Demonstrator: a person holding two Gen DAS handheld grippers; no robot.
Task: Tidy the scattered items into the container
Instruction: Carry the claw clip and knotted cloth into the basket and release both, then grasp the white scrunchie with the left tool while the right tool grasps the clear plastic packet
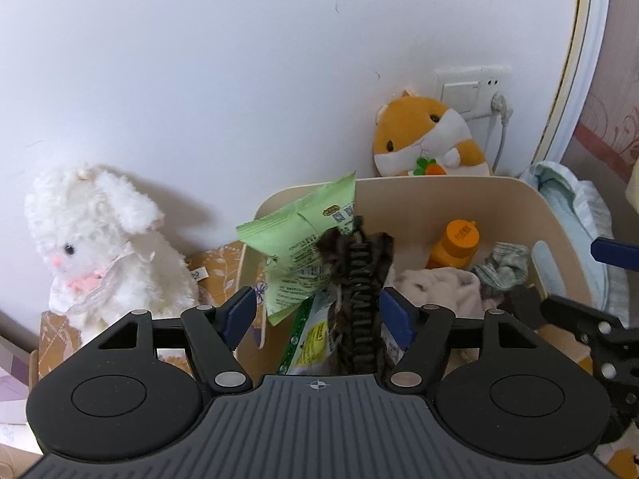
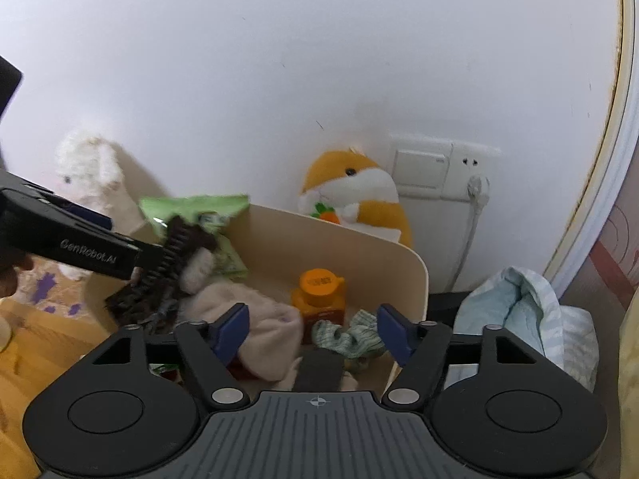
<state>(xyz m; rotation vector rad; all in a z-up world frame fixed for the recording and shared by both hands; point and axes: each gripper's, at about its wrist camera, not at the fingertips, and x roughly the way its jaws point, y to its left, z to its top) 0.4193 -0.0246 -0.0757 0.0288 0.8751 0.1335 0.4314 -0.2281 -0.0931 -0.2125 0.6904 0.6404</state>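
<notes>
A beige container (image 1: 439, 179) stands by the wall. It holds a green snack packet (image 1: 295, 239), an orange bottle (image 1: 455, 243), a beige cloth (image 1: 435, 283) and a green checked cloth (image 1: 503, 267). My left gripper (image 1: 317, 307) is open over its left part. A dark brown ribbed hair piece (image 1: 359, 287) stands upright between the jaws, and the blue pads do not press on it. My right gripper (image 2: 313, 327) is open over the container's (image 2: 339, 231) right part, above the checked cloth (image 2: 347, 335) and a dark flat block (image 2: 319, 371). The hair piece (image 2: 167, 263) shows at the left gripper's tip.
A white bunny plush (image 1: 96, 247) sits left of the container and an orange hamster plush (image 1: 427, 139) behind it against the wall. A wall socket with a plugged cable (image 1: 499, 107) is at the back right. A light blue bundle of cloth (image 2: 519, 311) lies right of the container.
</notes>
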